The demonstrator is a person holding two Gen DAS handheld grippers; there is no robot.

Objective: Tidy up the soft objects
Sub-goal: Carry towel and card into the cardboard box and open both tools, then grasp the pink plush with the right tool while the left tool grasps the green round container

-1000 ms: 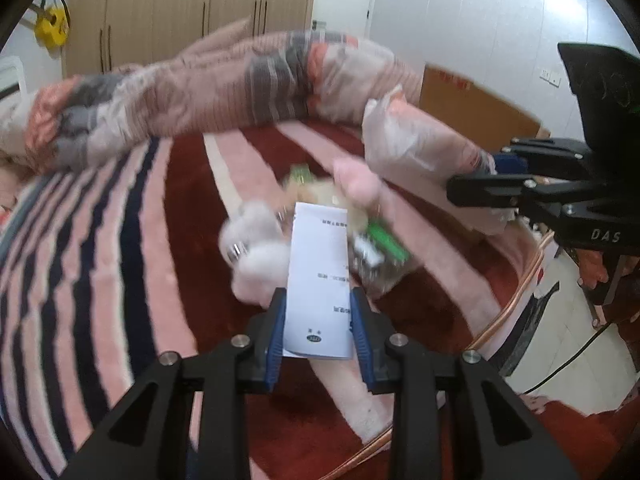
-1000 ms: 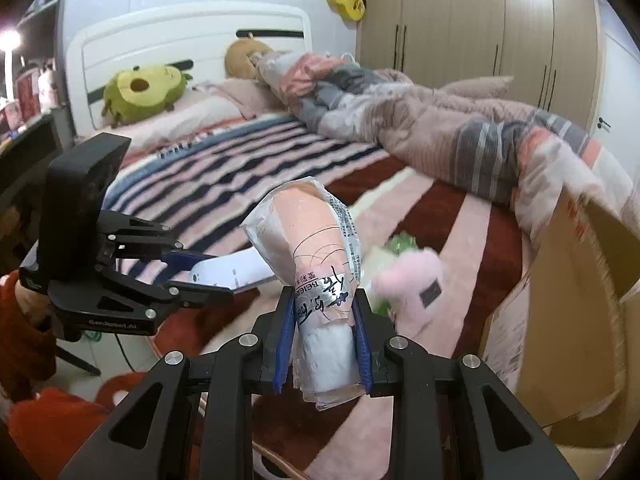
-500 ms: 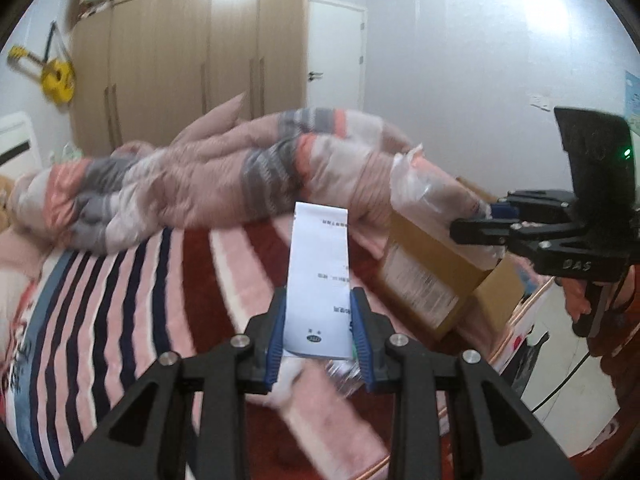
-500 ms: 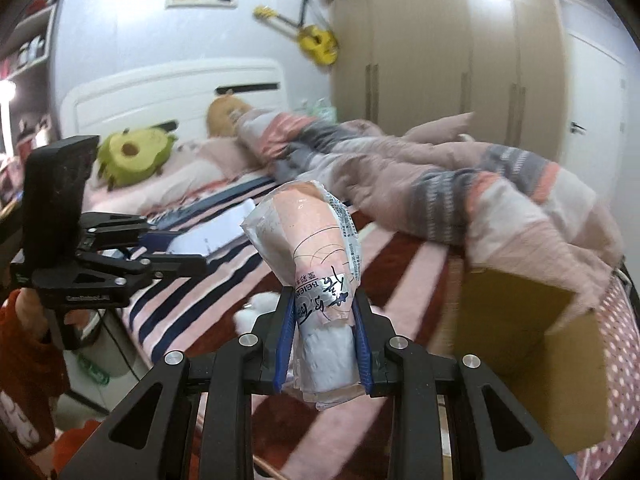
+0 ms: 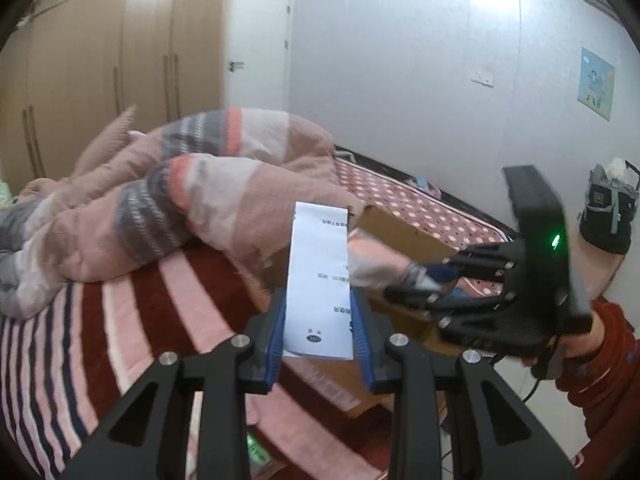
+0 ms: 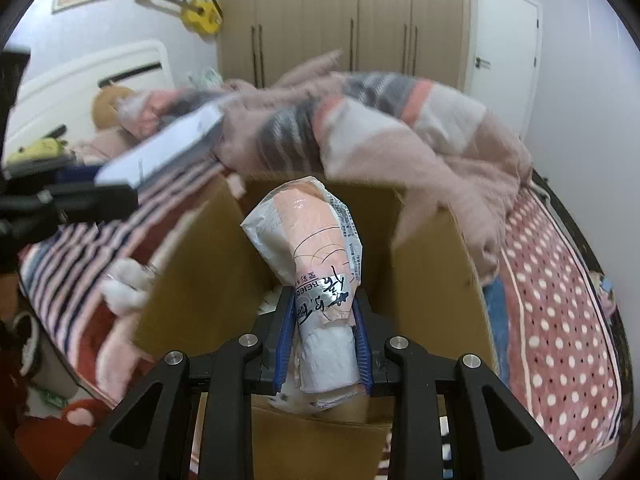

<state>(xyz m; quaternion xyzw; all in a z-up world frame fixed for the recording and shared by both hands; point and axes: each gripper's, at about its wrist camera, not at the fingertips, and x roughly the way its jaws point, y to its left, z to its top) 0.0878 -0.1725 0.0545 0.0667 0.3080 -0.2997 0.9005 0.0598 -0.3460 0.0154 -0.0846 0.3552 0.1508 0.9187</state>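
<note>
My left gripper (image 5: pixel 318 322) is shut on a flat white pack with printed text (image 5: pixel 318 280), held upright above the bed. My right gripper (image 6: pixel 323 320) is shut on a pink and white soft plastic packet (image 6: pixel 312 248), which hangs over the open cardboard box (image 6: pixel 436 280). In the left wrist view the right gripper (image 5: pixel 424 284) and its packet (image 5: pixel 376 260) show at right, above the box (image 5: pixel 400 232). In the right wrist view the left gripper's white pack (image 6: pixel 160 152) shows blurred at left. A white plush toy (image 6: pixel 124 284) lies on the bed left of the box.
A rumpled pink and grey striped quilt (image 5: pixel 180 200) lies across the bed behind the box and drapes onto the box's far edge (image 6: pixel 420 152). The striped blanket (image 5: pixel 120 320) covers the near bed, a dotted sheet (image 6: pixel 560 300) the far side. A red sleeve (image 5: pixel 600 360) holds the right gripper.
Both grippers rose and swung right from the toys on the bed toward the cardboard box, each keeping its grip. The right packet now hangs over the box's opening.
</note>
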